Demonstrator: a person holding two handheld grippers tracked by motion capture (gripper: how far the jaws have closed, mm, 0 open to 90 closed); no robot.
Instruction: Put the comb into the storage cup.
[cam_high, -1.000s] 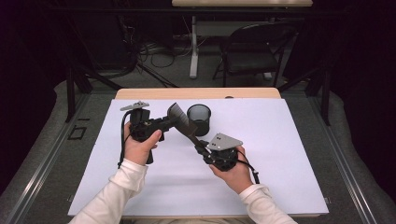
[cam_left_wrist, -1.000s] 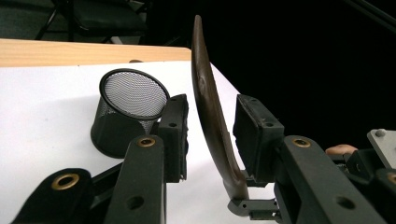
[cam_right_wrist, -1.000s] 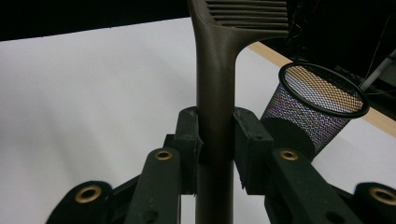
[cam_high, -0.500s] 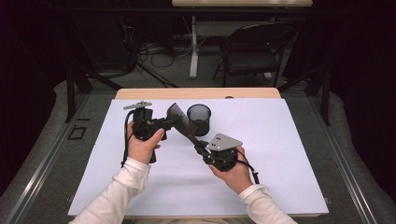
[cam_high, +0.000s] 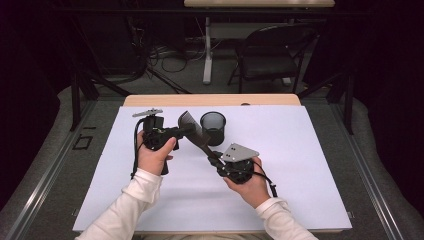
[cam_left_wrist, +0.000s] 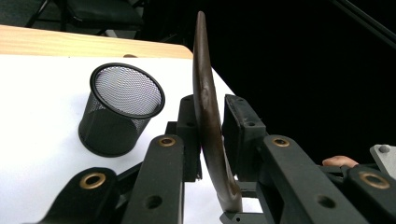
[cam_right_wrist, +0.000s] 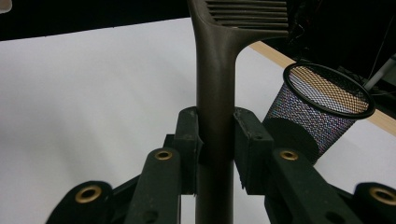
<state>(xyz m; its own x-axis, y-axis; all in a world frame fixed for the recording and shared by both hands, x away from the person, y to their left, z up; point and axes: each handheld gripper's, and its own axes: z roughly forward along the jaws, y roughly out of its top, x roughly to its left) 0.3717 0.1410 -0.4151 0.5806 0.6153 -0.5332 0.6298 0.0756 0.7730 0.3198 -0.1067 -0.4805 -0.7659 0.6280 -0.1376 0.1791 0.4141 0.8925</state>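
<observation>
On the white table (cam_high: 300, 170), both grippers clamp a brown spatula (cam_high: 192, 131), its blade cut off.

light: bright table (cam_high: 300, 165), dark surround | shadows: soft | focus: near parts slightly blurred

White sheet (cam_high: 300, 165) over wooden table (cam_high: 210, 100) — black folding chair (cam_high: 272, 55) beyond, cables on floor (cam_high: 165, 55).

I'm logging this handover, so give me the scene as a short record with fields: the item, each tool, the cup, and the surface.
item: dark slotted spatula, off the table, held at both ends
right tool: shut on the spatula's handle
left tool: jaws just been closing, blade between them, one pad touching
cup: black mesh cup, upright, empty, beside the blade
surface: white sheet on the table
</observation>
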